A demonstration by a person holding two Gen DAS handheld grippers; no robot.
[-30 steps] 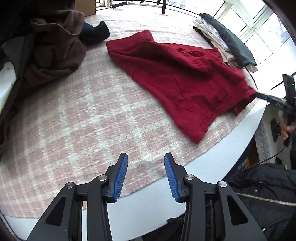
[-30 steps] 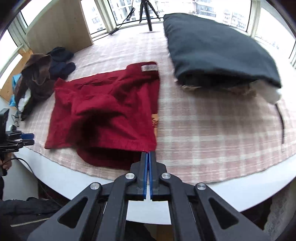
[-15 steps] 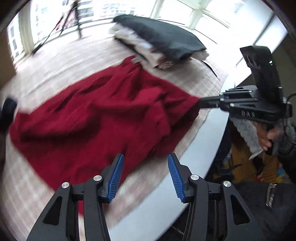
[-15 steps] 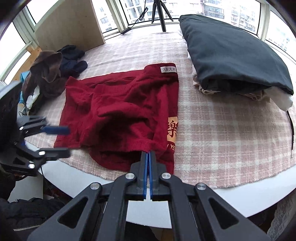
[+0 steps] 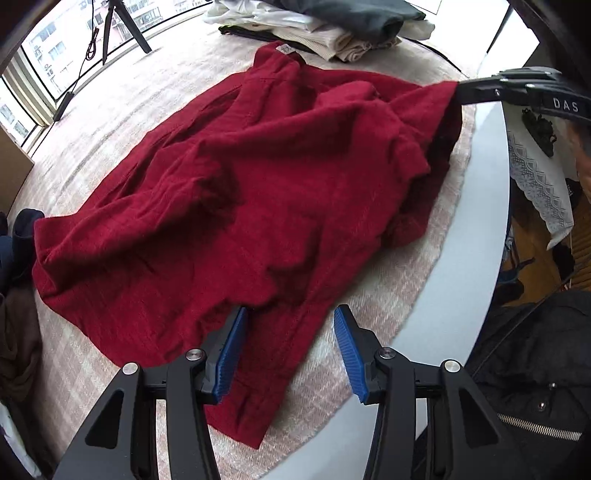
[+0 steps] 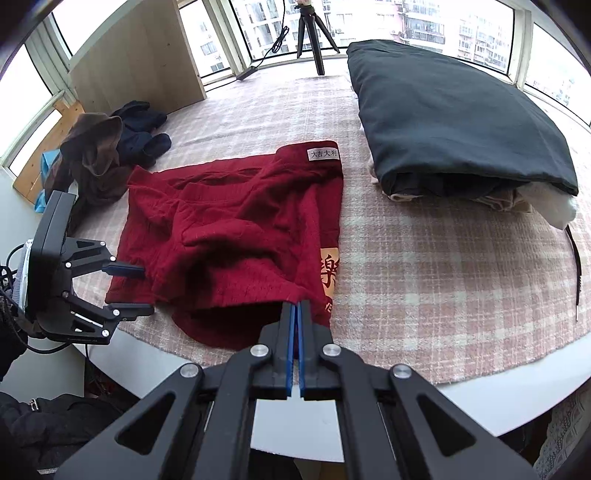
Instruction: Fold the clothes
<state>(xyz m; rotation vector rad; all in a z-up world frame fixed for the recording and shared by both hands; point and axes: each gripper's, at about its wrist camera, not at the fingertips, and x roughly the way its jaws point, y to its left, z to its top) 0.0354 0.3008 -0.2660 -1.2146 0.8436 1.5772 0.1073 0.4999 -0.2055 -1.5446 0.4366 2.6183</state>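
Observation:
A red knit garment lies rumpled on the pink checked cloth of a round table. It also shows in the right wrist view, with a white label at its far edge. My right gripper is shut on the garment's near hem corner and lifts it slightly. It shows in the left wrist view at the garment's right corner. My left gripper is open, its jaws straddling the near left hem of the garment. It shows at the left of the right wrist view.
A stack of folded clothes topped by a dark garment lies at the right. Brown and navy clothes are heaped at the far left. A tripod stands beyond the table. The white table rim runs close by.
My left gripper swung from the bare cloth over to the garment's hem and now straddles it. My right gripper kept its grip and drew the corner nearer the table edge.

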